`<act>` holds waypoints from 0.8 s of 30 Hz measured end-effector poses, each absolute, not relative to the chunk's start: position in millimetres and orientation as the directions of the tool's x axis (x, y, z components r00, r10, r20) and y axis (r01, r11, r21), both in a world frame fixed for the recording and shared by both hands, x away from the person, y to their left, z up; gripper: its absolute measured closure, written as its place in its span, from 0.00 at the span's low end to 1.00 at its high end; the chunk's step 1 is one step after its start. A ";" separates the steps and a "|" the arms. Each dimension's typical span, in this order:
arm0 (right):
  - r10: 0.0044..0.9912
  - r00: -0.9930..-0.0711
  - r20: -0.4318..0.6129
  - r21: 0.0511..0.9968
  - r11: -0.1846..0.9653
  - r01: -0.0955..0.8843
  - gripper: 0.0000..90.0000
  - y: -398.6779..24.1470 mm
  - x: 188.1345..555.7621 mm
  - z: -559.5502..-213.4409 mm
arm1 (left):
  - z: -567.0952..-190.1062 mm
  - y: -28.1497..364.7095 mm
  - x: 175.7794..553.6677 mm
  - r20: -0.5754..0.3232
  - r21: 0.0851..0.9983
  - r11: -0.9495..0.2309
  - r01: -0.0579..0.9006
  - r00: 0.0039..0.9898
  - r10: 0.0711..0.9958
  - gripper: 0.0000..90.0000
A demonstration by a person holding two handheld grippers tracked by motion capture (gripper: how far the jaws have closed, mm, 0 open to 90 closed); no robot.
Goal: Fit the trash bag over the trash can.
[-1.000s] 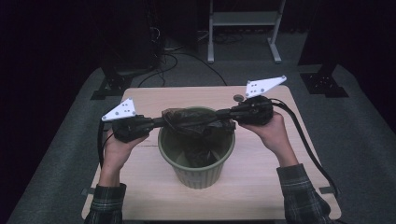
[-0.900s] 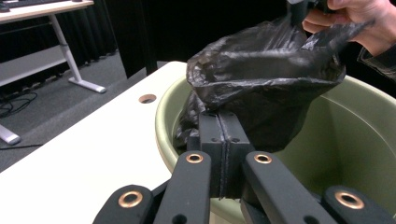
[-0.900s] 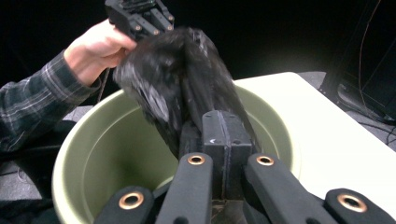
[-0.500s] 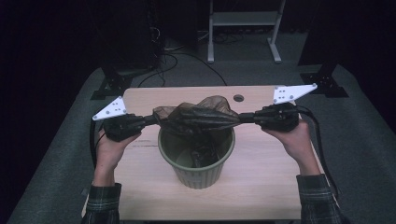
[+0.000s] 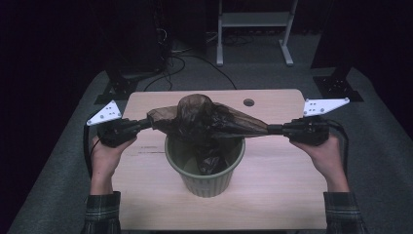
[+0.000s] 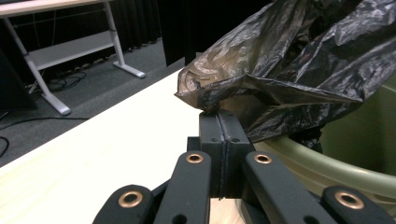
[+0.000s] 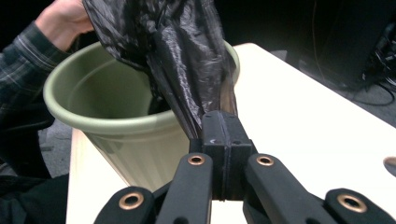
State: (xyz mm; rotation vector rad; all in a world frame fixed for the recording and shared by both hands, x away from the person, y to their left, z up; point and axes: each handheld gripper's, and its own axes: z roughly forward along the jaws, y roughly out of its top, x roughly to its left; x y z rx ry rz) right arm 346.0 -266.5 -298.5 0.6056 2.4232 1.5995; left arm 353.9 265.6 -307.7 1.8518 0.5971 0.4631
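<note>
Both tools point(image 5: 148, 122) point(image 5: 270, 129) pulled bag point(image 5: 204, 119) wider over bin point(image 5: 204, 170)

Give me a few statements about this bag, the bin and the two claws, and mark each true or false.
1. Both claws pinch the black plastic bag. True: left claw and right claw are clamped on opposite edges.
2. The bag lies wholly inside the green bin. False: it is stretched above the rim, part hanging in.
3. The bin lies on its side. False: it stands upright.
4. The bin rests on the wooden table. True.
</note>
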 end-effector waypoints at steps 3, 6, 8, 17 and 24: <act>0.445 -0.892 0.078 0.907 0.340 0.249 1.00 -270.6 347.6 -302.2 | -309.6 266.1 355.2 0.042 0.933 -0.306 0.189 0.788 0.614 1.00; 0.460 -0.884 0.084 0.905 0.336 0.261 1.00 -274.0 348.4 -305.0 | -310.8 266.0 356.2 0.047 0.928 -0.316 0.198 0.778 0.626 1.00; 0.471 -0.878 0.084 0.900 0.342 0.270 1.00 -275.8 349.3 -306.7 | -311.8 265.9 356.8 0.048 0.925 -0.321 0.204 0.775 0.631 1.00; 0.503 -0.859 0.097 0.896 0.332 0.296 1.00 -284.6 352.0 -312.8 | -314.4 263.4 358.7 0.075 0.906 -0.360 0.223 0.753 0.654 1.00; 0.515 -0.852 0.095 0.893 0.334 0.302 1.00 -286.2 353.0 -313.9 | -313.6 265.8 358.6 0.045 0.919 -0.329 0.217 0.771 0.635 1.00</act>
